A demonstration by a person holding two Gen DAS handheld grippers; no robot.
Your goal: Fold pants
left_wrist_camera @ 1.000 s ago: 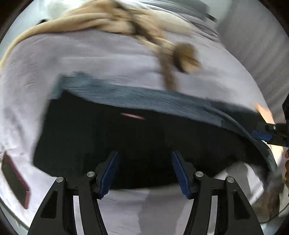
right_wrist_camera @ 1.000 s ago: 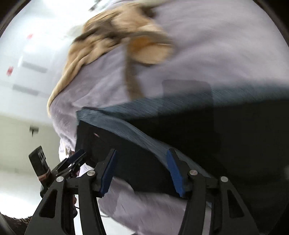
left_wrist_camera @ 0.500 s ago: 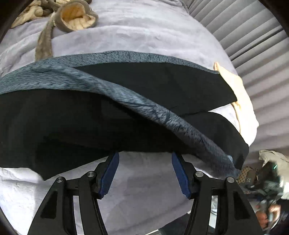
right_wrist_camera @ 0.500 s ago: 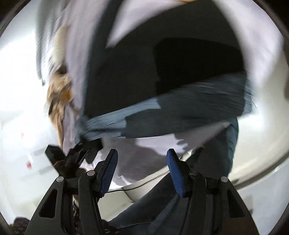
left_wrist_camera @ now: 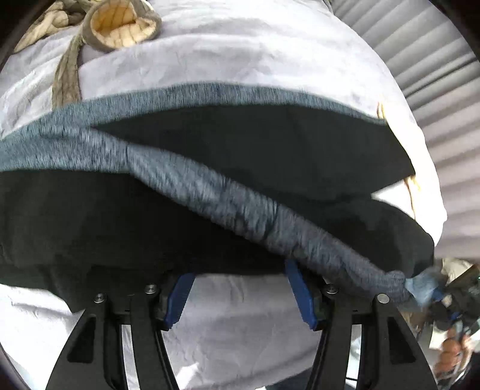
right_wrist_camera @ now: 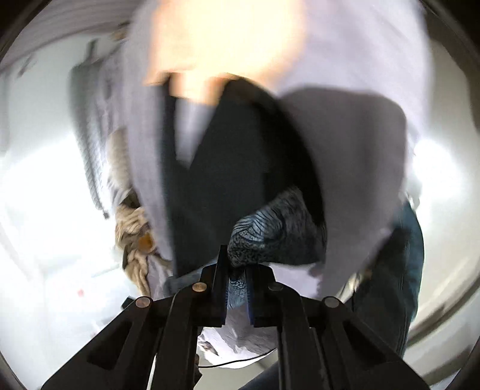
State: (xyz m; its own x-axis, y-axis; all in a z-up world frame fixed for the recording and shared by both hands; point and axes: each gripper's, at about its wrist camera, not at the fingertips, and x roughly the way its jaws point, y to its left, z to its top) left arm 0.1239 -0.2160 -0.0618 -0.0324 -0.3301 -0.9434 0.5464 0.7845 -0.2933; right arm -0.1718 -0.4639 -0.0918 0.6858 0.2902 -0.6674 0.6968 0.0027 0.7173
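Fingers of the right gripper (right_wrist_camera: pixel 235 283) have just been closing and now pinch the blue-grey waistband (right_wrist_camera: pixel 270 231) of the black pants (left_wrist_camera: pixel 126 216), which lie spread across the bed (left_wrist_camera: pixel 240 54). Left gripper (left_wrist_camera: pixel 240 295) stands half open over the pants' near edge, gripping nothing.

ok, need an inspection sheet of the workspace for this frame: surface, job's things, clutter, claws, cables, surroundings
Surface: pale sheet on a bed, wrinkled.
Job's things: dark pants with grey-blue stripe, spread flat.
Clutter: tan garment at far edge.
Claws: left claw open at the near pants edge; right claw has just closed, shut on the pants' grey-blue end.
Cables: thin dark cable below the bed edge.
Surroundings: ribbed grey wall.
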